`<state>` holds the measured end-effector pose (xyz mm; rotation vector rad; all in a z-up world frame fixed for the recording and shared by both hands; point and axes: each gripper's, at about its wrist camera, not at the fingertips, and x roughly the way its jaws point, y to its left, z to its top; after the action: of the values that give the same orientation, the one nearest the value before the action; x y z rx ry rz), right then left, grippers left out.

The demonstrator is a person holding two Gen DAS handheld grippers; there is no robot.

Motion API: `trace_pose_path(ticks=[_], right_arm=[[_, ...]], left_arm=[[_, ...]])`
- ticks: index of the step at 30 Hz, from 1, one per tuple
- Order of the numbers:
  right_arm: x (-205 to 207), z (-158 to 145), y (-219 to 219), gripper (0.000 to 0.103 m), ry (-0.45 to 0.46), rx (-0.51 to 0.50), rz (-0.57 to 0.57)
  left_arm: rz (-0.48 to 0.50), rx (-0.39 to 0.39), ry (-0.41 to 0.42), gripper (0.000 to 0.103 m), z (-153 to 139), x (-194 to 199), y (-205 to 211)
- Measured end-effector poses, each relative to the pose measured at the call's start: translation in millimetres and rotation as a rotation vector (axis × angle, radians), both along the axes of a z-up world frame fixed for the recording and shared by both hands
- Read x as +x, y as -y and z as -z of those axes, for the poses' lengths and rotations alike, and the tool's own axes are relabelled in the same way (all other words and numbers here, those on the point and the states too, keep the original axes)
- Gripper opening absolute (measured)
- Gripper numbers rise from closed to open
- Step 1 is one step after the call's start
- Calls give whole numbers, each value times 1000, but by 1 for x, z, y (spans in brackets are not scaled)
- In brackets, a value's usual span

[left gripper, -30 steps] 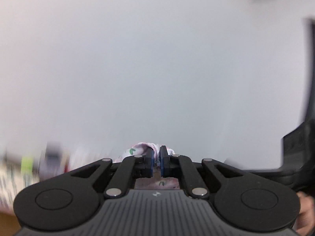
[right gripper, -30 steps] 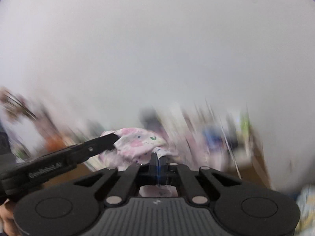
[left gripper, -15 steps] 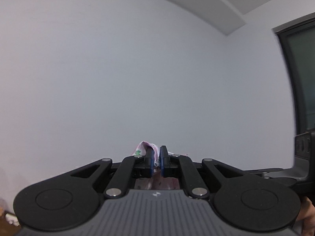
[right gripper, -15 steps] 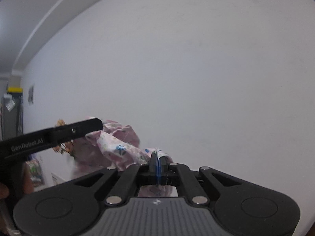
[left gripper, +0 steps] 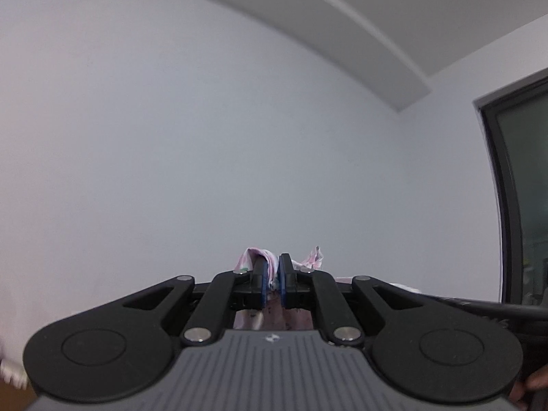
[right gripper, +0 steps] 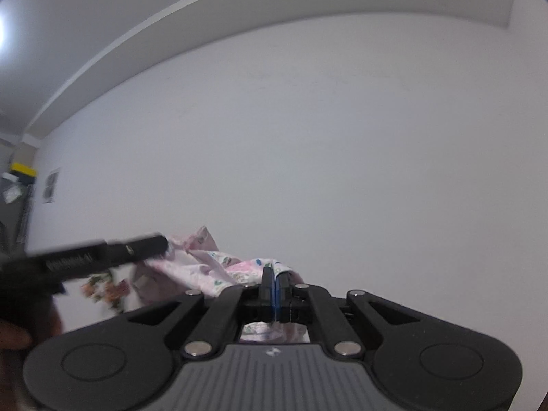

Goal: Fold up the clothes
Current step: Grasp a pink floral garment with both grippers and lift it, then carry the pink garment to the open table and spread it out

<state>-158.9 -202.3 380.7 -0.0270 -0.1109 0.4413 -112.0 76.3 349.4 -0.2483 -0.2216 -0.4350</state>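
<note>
Pink printed cloth (right gripper: 205,267) is up in the air, stretched between both tongs against a plain white wall (right gripper: 342,154). The left gripper (left gripper: 273,274) has its blue pads (left gripper: 263,279) pressed nearly together with a fold of the cloth (left gripper: 270,263) pinched between them; a small tuft pokes up on each side of the fingers, and more fabric shows underneath, between the linkage arms. The right gripper (right gripper: 275,289) is clamped tight too, blue pads (right gripper: 273,294) meeting on an edge of the garment, which bunches up just left of the fingertips and shows little green and blue motifs. In the right view the left gripper (right gripper: 161,245) comes in from the left as a blurred black bar, its tip buried in the far end of the cloth, so the fabric sags a little between the two grips. Both cameras are tilted upward: ceiling (left gripper: 376,0) and a soffit (left gripper: 342,44) run across the top. A dark window frame (left gripper: 507,205) stands at the right of the left view. A hand (right gripper: 13,335) shows at the lower left of the right view, on the left tool.
</note>
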Motion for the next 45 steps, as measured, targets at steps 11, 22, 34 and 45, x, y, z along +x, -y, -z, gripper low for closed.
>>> trace_pose_path(ticks=[11, 22, 34, 45], right_arm=[[23, 298, -54, 31, -789, -168, -395], [176, 354, 33, 59, -878, -26, 144], [179, 301, 10, 0, -728, 42, 97], [187, 299, 1, 34, -676, -23, 173]], left_arm=[[-291, -269, -833, 17, 318, -10, -129], [-260, -63, -819, 85, 262, -16, -76], [-319, 310, -864, 95, 303, -25, -20], [-476, 156, -762, 98, 264, -56, -67]])
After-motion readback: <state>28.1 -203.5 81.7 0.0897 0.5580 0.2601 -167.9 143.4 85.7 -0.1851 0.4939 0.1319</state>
